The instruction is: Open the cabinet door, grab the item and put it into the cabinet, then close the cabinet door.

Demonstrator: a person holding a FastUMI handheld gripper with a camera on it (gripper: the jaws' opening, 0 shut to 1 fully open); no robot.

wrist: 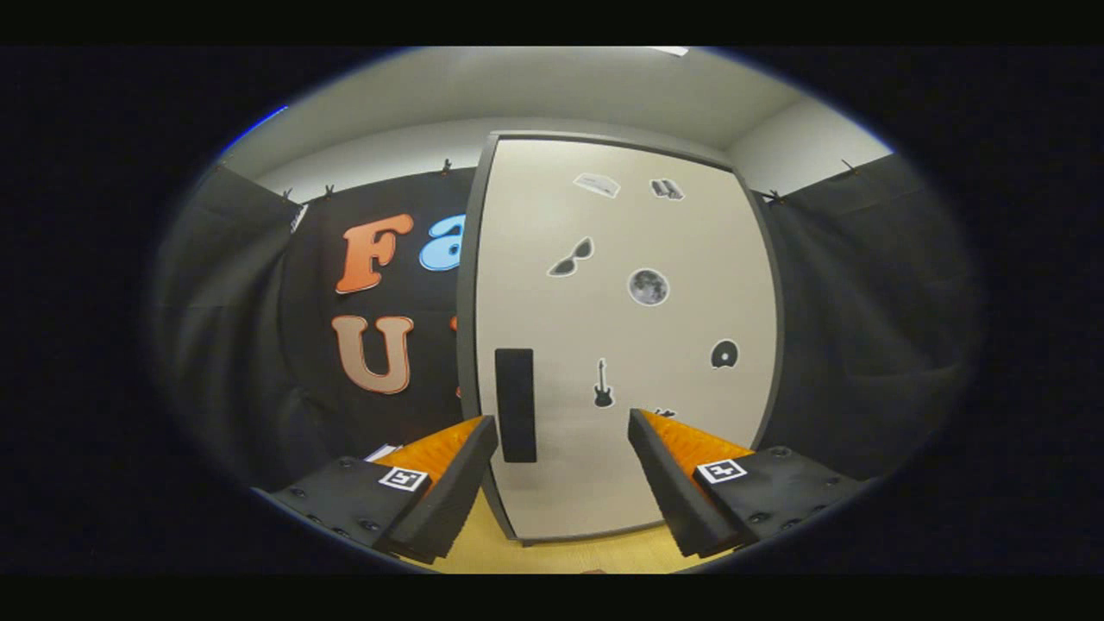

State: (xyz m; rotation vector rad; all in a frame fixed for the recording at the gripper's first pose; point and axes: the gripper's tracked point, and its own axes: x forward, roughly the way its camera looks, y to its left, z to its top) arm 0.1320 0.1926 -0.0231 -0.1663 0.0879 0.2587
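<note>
Two fingers (466, 483) spread wide, nothing held, gripper (562, 483) squared to the shut cabinet door (630, 345). Black handle (516, 417) just ahead, nearer the left finger; probably lined up for the pull. Stickers scattered over the door. Wooden table (552, 556) beneath. Item not spotted.

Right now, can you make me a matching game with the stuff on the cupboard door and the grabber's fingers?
Things:
1. black rectangular handle pad
2. black guitar sticker
3. round grey moon sticker
4. black sunglasses sticker

Places:
A. near the closed pale cabinet door's left edge, just beyond the left finger
B. directly above the guitar, right of the sunglasses
C. low on the door, ahead of the open gripper's gap
D. upper middle, left of the moon

Pairs: 1-A, 2-C, 3-B, 4-D
</note>
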